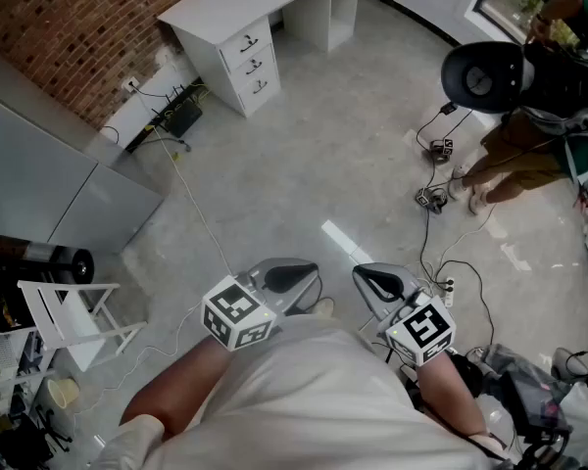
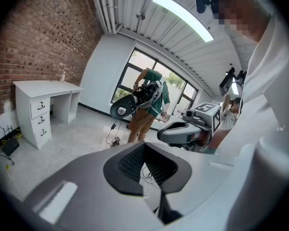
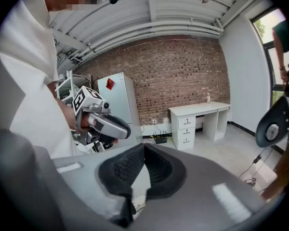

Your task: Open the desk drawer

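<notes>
At the far end of the room, against the brick wall (image 1: 69, 27), stands one white desk (image 1: 274, 3) with three stacked drawers (image 1: 252, 65), all pushed in. You hold two grippers close to your chest, well apart from that desk. Your left gripper (image 1: 294, 277) and right gripper (image 1: 377, 282) each have their jaws pressed together with nothing between them. One other person (image 1: 514, 150) stands off to your right.
</notes>
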Demonstrator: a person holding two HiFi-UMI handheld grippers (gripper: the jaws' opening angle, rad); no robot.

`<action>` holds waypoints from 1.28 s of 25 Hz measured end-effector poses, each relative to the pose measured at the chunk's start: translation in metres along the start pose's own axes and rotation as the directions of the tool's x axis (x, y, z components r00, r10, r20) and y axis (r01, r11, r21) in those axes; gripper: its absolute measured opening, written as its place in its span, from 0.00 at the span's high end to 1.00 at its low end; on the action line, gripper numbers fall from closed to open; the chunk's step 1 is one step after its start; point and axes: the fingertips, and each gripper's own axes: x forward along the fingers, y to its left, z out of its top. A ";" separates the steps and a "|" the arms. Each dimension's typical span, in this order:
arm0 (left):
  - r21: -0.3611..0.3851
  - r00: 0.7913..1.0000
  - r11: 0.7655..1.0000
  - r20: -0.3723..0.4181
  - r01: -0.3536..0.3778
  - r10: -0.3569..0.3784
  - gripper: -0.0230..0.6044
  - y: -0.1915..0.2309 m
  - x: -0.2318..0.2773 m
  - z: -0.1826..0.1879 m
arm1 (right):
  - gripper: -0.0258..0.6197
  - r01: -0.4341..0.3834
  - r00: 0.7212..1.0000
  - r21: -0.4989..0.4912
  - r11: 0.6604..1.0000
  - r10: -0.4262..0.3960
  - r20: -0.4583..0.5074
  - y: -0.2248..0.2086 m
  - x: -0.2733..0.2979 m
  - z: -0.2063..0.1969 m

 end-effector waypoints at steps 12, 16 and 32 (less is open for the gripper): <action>-0.024 0.999 0.999 -0.018 -0.045 0.045 0.96 0.016 0.020 0.010 | 0.96 -0.049 0.998 -0.012 0.999 0.049 -0.029 -0.035 0.012 -0.001; -0.020 0.998 0.998 -0.016 -0.063 0.062 0.96 0.029 0.028 0.016 | 0.96 -0.059 0.996 -0.003 0.998 0.059 -0.060 -0.050 0.022 -0.008; -0.008 0.995 0.995 0.029 -0.098 0.098 0.88 0.180 0.050 0.045 | 0.91 -0.002 0.994 0.013 1.000 0.004 -0.112 -0.120 0.126 -0.001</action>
